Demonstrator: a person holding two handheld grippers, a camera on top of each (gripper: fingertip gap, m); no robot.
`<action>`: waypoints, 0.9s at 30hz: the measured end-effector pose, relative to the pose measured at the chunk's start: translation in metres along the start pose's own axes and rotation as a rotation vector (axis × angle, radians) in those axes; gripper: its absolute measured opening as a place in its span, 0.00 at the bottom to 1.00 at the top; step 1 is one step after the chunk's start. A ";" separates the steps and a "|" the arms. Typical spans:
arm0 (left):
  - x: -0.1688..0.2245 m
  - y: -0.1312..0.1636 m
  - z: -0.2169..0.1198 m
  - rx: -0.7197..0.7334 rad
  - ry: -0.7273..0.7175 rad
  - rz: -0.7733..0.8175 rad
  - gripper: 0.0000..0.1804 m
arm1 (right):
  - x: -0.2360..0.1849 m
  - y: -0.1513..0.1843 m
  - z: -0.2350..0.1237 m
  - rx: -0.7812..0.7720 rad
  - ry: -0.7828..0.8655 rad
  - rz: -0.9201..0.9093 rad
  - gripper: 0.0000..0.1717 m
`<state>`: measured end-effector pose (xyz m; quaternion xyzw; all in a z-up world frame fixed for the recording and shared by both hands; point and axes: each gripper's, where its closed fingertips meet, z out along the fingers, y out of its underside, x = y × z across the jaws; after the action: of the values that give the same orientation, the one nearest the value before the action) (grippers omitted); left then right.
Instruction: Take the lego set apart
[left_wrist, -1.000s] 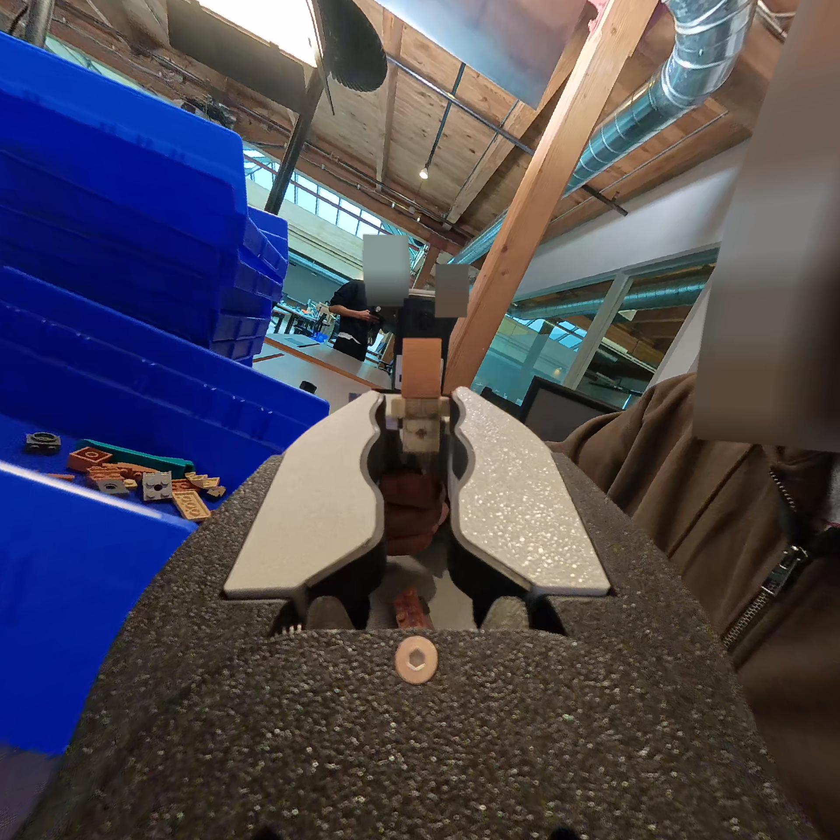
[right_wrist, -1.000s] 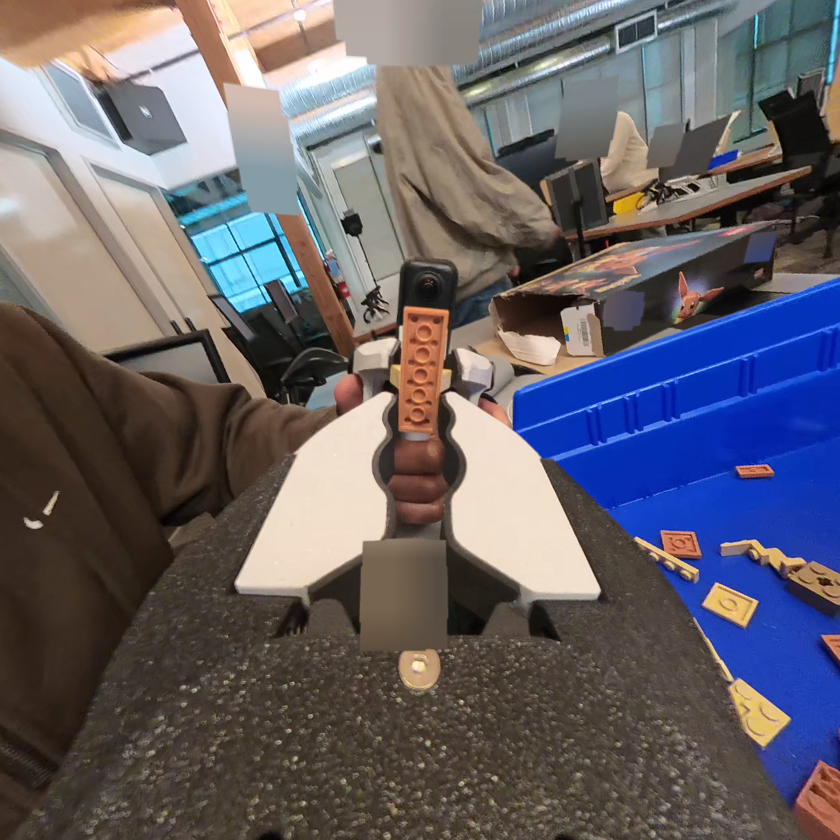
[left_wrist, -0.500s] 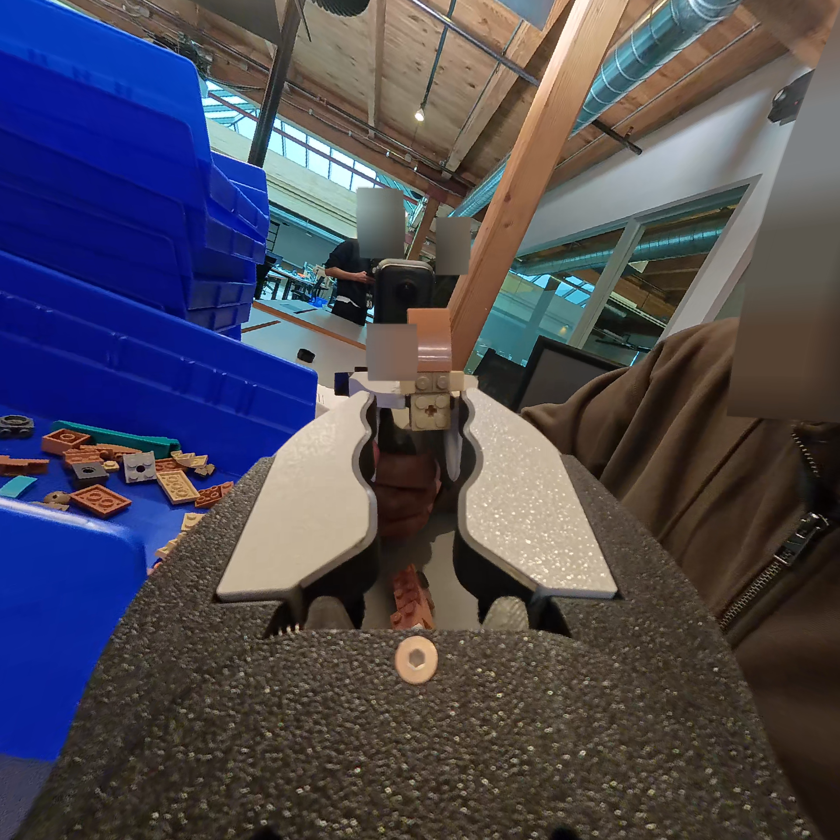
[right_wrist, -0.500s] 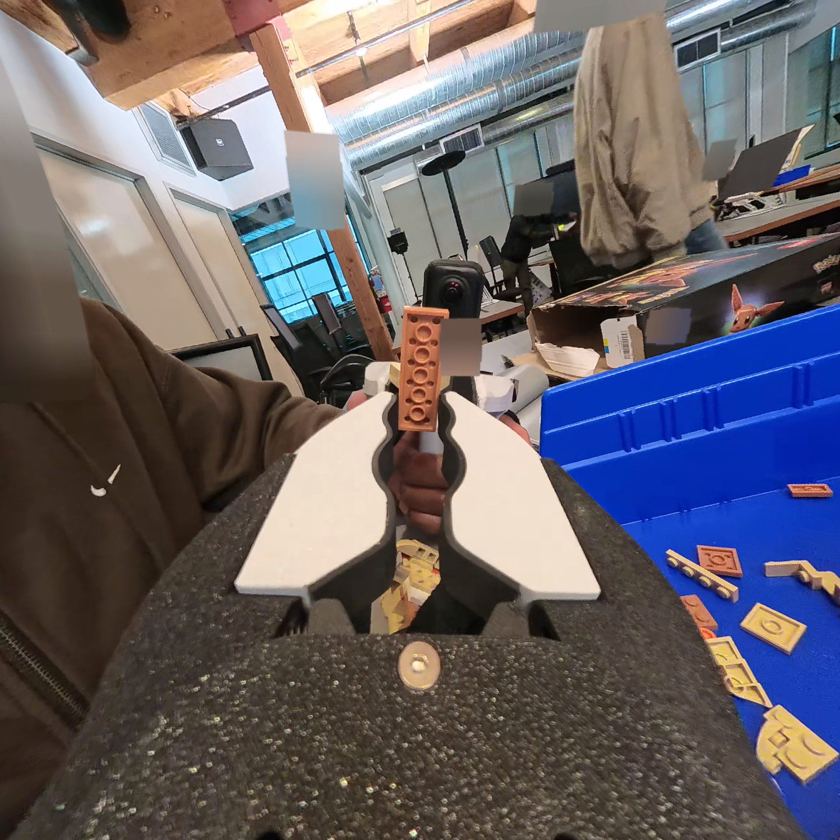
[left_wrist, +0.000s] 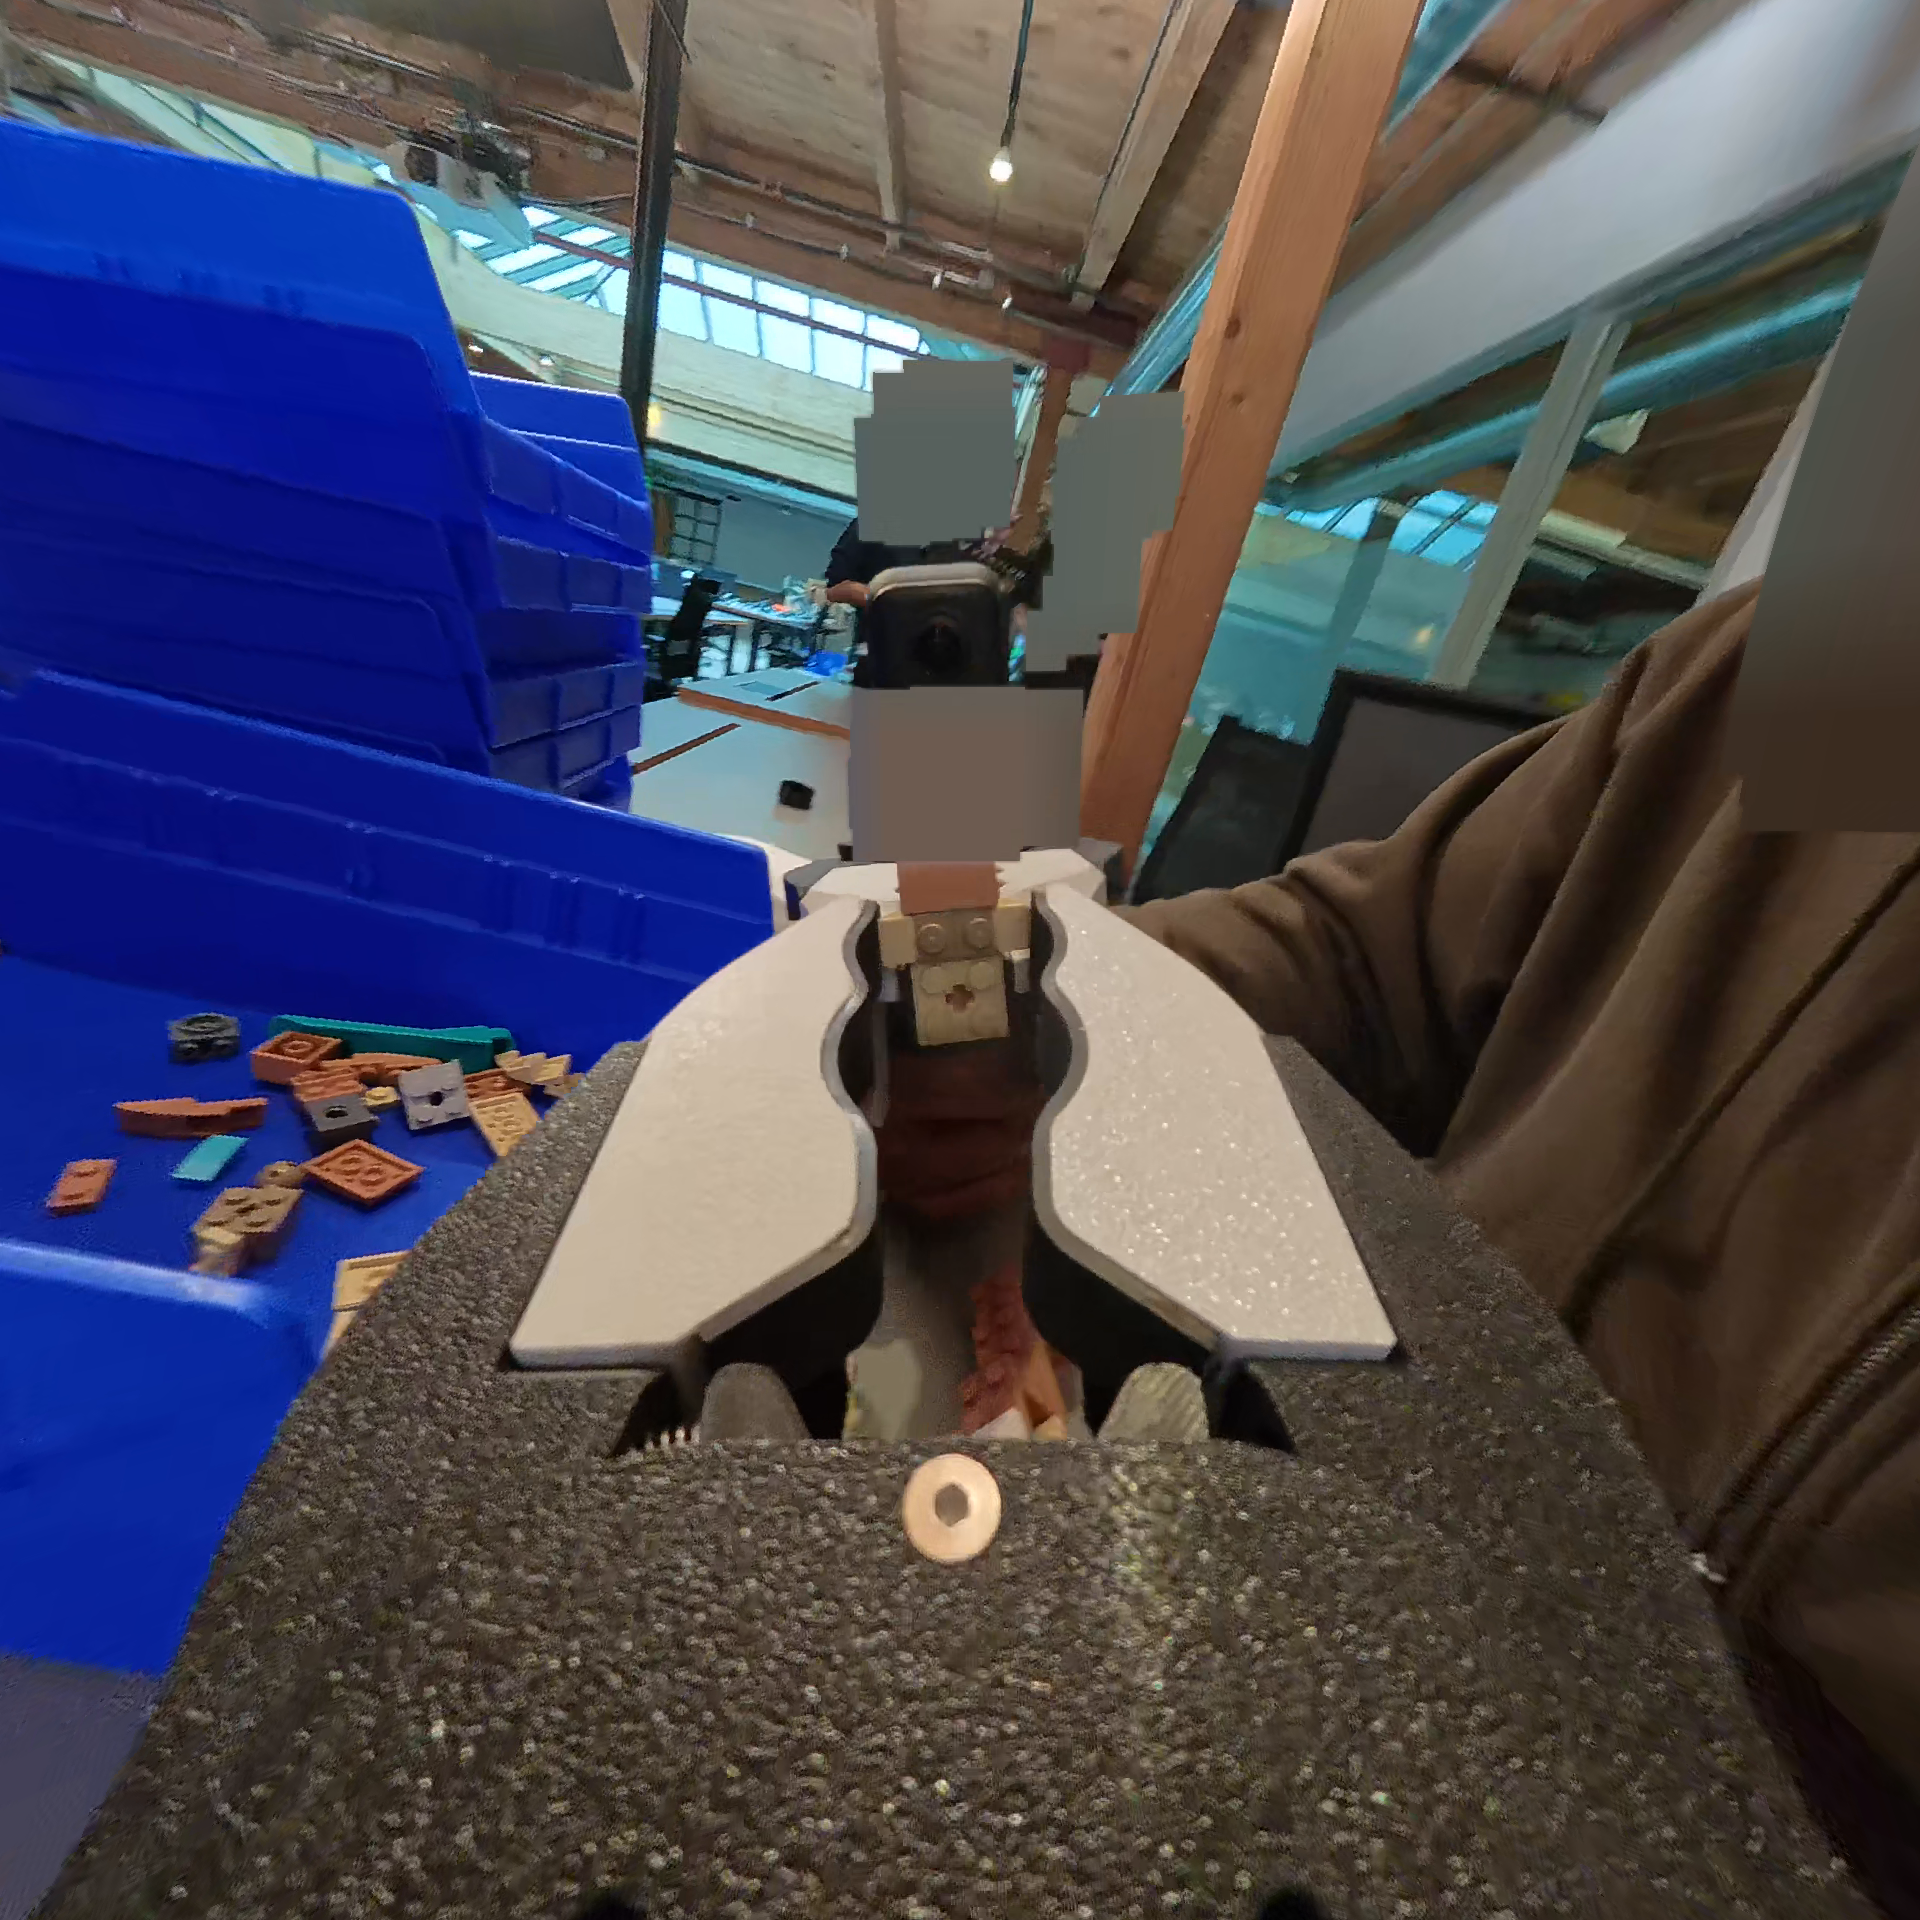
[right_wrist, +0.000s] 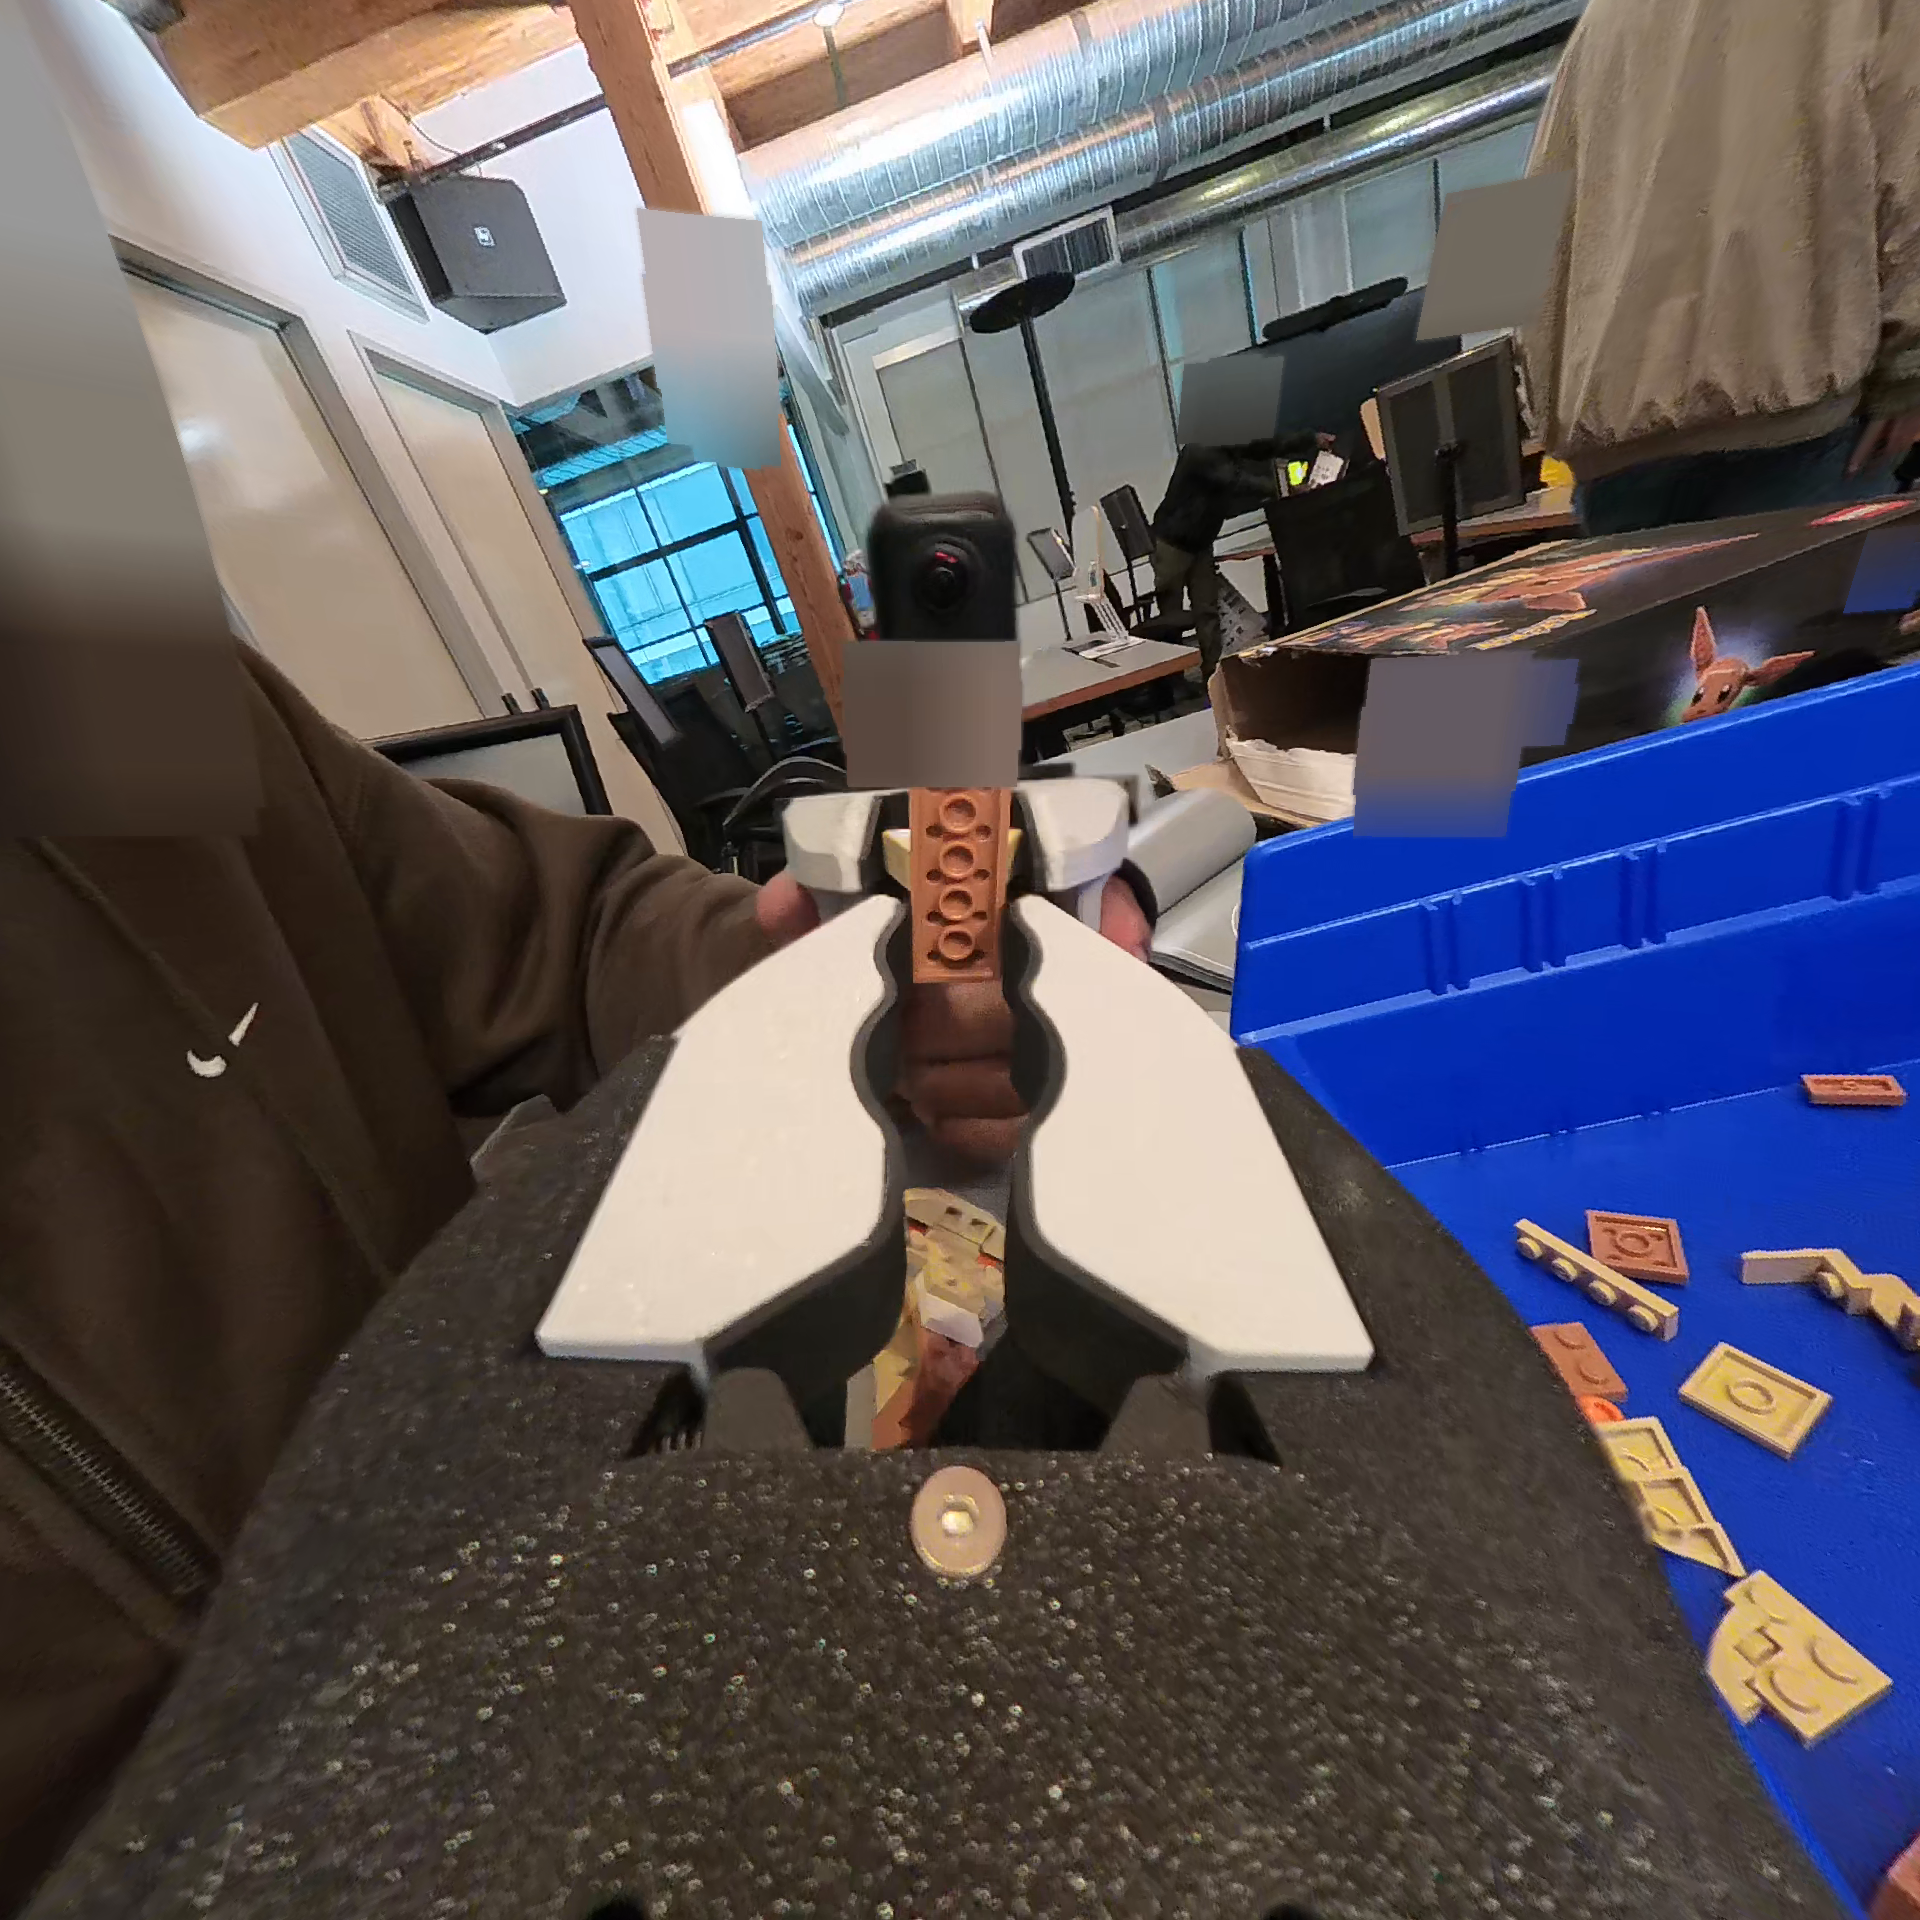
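Left wrist view: the left gripper (left_wrist: 954, 961) is closed narrowly on a small tan brick assembly (left_wrist: 958, 977), with a brown plate (left_wrist: 945, 888) butting its top. Any slackening (the contact is small) could let it tip or drop.

Right wrist view: the right gripper (right_wrist: 954, 930) pinches the long brown plate (right_wrist: 954, 883) upright by its edges, facing the other gripper; a skewed push could make it pivot out beside the blue bin (right_wrist: 1558, 935).
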<state>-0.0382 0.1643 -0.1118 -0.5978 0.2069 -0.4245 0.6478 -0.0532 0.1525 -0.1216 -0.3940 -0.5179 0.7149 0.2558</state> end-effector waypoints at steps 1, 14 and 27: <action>-0.001 0.000 0.000 -0.015 -0.027 0.040 0.15 | 0.001 0.000 0.000 -0.004 0.011 -0.005 0.09; 0.000 0.012 -0.001 -0.137 -0.072 0.160 0.15 | -0.004 -0.016 -0.016 0.026 -0.005 -0.101 0.16; 0.008 0.020 0.002 -0.166 0.003 0.098 0.14 | -0.009 -0.010 -0.013 -0.021 0.016 -0.165 0.09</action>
<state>-0.0259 0.1576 -0.1288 -0.6378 0.2713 -0.3746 0.6158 -0.0377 0.1559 -0.1114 -0.3584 -0.5540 0.6827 0.3140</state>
